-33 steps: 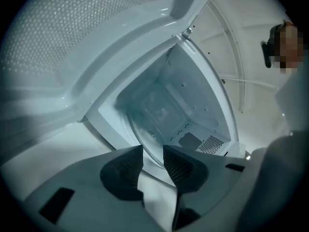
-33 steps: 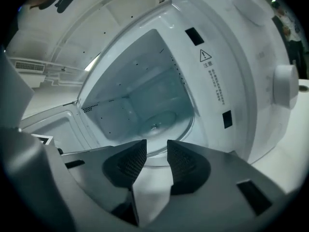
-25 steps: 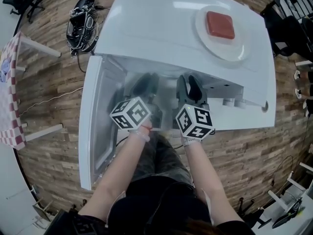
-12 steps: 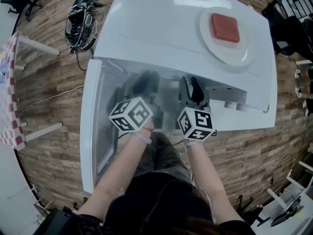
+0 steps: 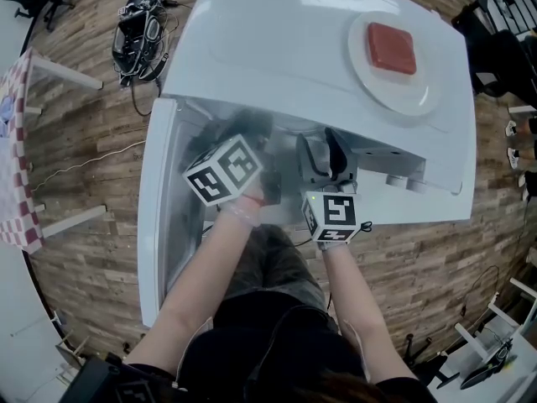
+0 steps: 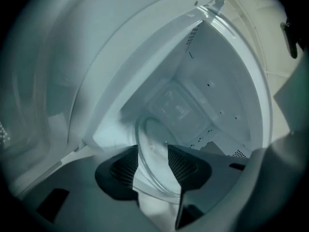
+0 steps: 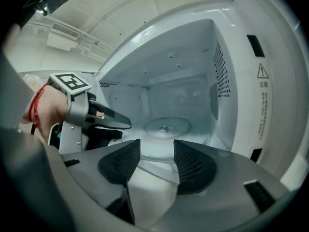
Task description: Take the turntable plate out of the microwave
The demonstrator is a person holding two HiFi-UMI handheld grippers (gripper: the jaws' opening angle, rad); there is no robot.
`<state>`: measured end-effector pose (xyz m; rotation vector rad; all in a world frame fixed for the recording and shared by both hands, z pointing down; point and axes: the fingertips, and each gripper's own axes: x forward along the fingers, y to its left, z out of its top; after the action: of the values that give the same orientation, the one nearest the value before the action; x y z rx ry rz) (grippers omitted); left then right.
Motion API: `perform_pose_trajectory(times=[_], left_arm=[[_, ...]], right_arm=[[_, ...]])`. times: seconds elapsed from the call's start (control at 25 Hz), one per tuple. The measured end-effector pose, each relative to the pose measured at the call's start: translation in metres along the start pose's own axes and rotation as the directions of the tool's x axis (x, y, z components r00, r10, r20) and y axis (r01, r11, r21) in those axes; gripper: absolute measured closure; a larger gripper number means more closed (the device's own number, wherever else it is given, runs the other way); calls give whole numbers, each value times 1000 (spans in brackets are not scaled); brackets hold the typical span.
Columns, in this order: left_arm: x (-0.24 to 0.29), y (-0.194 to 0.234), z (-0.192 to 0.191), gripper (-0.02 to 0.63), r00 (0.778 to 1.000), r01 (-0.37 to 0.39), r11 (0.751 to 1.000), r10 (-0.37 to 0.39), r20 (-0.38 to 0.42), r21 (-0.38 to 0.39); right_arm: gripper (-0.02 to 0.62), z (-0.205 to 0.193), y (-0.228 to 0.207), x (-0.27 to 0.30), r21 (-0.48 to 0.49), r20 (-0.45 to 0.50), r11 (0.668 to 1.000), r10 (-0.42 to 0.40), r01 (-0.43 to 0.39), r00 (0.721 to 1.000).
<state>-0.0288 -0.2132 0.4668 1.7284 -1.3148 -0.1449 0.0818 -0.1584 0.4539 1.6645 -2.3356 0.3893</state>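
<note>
The clear glass turntable plate (image 7: pixel 166 127) lies flat on the floor of the open white microwave (image 5: pixel 319 40). In the left gripper view, which is rolled to one side, the plate (image 6: pixel 150 132) runs between and beyond the two pads. My left gripper (image 6: pixel 153 151) is open and reaches into the cavity's left side; its jaws have just been opening and the pads do not press on the plate. My right gripper (image 7: pixel 157 146) is open at the cavity mouth, short of the plate's near rim, with nothing between its jaws, which have also just been opening. The left gripper's fingers (image 7: pixel 104 120) show at left in the right gripper view.
The microwave door (image 5: pixel 155 217) is swung open to the left. A white plate (image 5: pixel 419 91) with a red block (image 5: pixel 392 47) rests on the microwave's top. A checked table (image 5: pixel 13 158) and black gear (image 5: pixel 138 28) are on the wooden floor at left.
My left gripper's marker cube has moved up the picture, further into the cavity. The right gripper has rolled, so its cube shows a different face. Both pairs of jaws stand wider.
</note>
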Motion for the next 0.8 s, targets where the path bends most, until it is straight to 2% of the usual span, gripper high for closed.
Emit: perform_pose_trajectory(times=[0.16, 0.36, 0.52, 0.72, 0.8], left_arm=[[1, -1, 5, 426, 999, 26, 995, -23, 31, -97], [2, -3, 9, 426, 997, 58, 973, -43, 69, -224], [0, -2, 12, 426, 992, 82, 943, -48, 114, -323], [2, -4, 11, 426, 989, 124, 918, -83, 123, -376], [4, -8, 9, 426, 988, 143, 910, -108, 110, -390]], right_arm=[[373, -9, 11, 0, -99, -36, 995, 21, -24, 999], [371, -7, 20, 4, -211, -38, 977, 33, -40, 999], [370, -7, 28, 11, -336, -62, 940, 42, -61, 997], [370, -15, 32, 21, -462, -106, 884, 28, -75, 994], [370, -15, 29, 25, -485, -110, 872, 19, -70, 994]])
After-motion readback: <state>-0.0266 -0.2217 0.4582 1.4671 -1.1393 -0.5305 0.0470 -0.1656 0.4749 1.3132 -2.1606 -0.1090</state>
